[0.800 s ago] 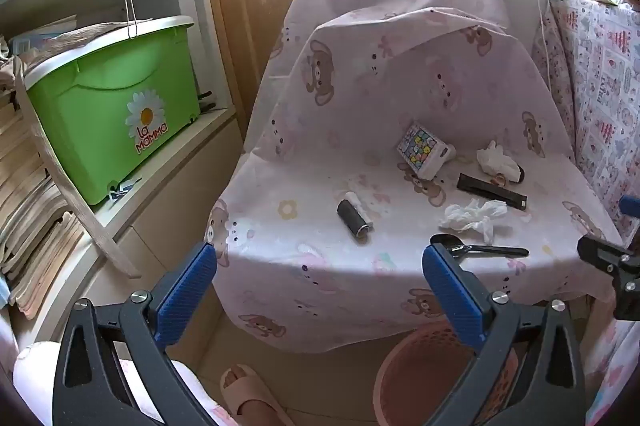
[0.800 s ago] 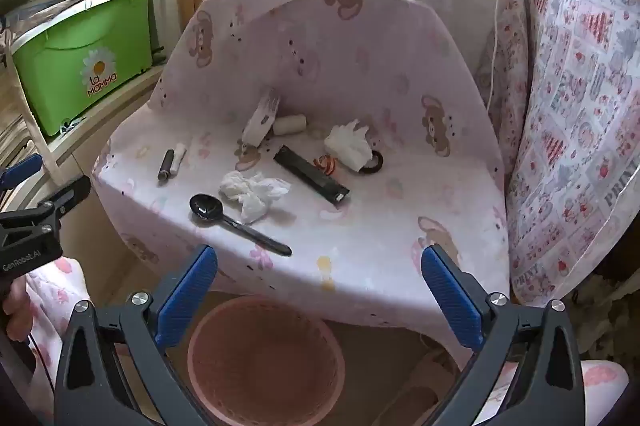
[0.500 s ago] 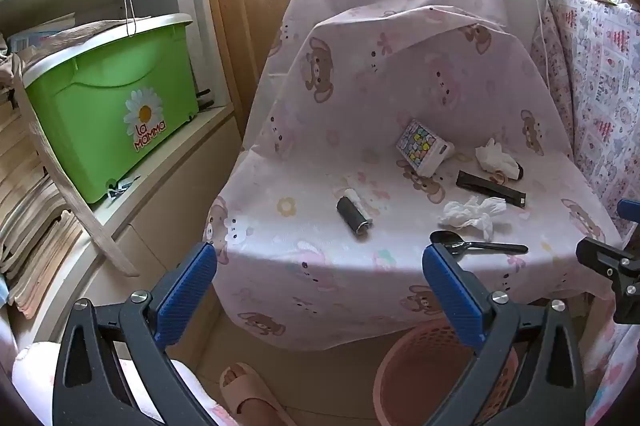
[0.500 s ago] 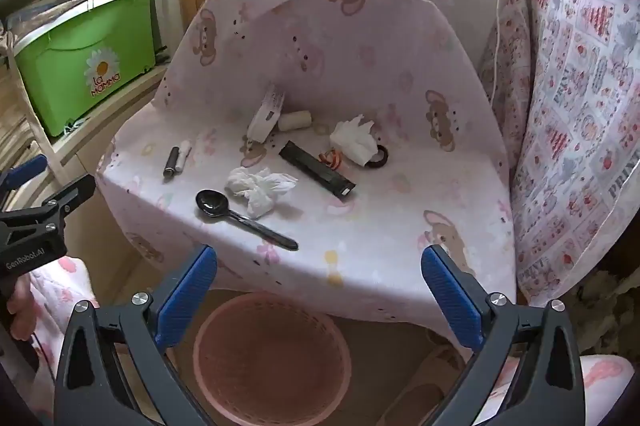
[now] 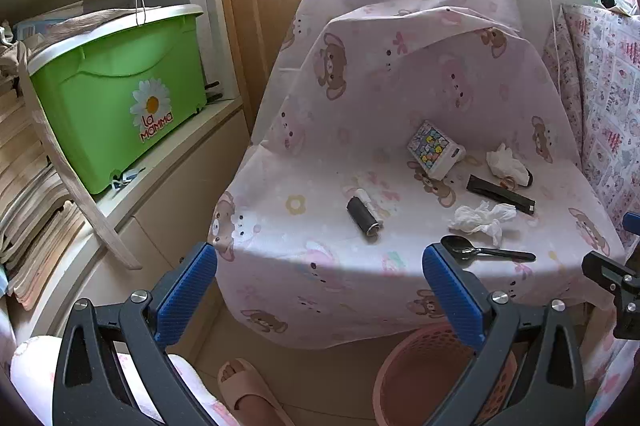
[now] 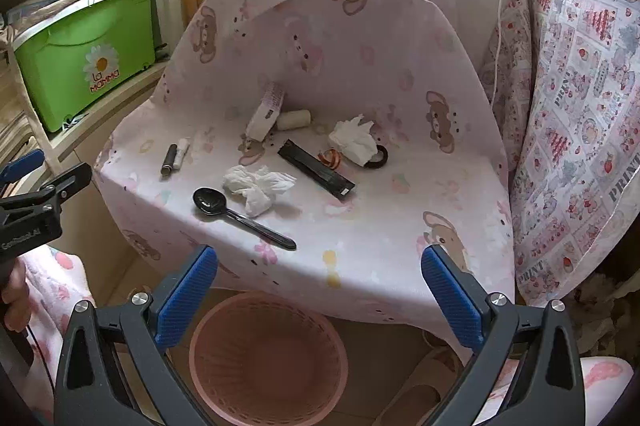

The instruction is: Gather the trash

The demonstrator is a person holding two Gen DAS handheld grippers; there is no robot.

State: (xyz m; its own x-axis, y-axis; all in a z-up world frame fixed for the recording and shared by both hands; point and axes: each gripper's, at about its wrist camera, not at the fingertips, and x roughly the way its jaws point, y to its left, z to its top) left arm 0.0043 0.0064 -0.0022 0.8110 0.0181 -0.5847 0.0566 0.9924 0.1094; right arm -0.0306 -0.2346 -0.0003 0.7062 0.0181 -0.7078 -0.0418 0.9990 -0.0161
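A chair covered in a pink bear-print sheet [image 6: 360, 250] carries the trash. A crumpled white tissue [image 6: 258, 185] [image 5: 482, 220] lies next to a black plastic spoon [image 6: 240, 211] [image 5: 486, 252]. A second tissue [image 6: 354, 141] [image 5: 506, 163] lies further back beside a black wrapper [image 6: 316, 169] [image 5: 500, 193]. A pink mesh bin [image 6: 268, 358] [image 5: 436, 374] stands on the floor below the seat's front edge. My left gripper [image 5: 320, 290] is open and empty, short of the seat. My right gripper [image 6: 319, 290] is open and empty above the bin.
A small colourful box [image 5: 434, 149], a white roll [image 6: 294, 119], black and white thread spools [image 5: 362, 214] and a black ring [image 6: 378, 157] also lie on the seat. A green storage box [image 5: 116, 93] sits on shelves at left. A patterned cloth [image 6: 580, 129] hangs at right. A slippered foot [image 5: 244, 386] is on the floor.
Both grippers have drawn back slightly from the chair and stay open. Nothing on the seat has moved.
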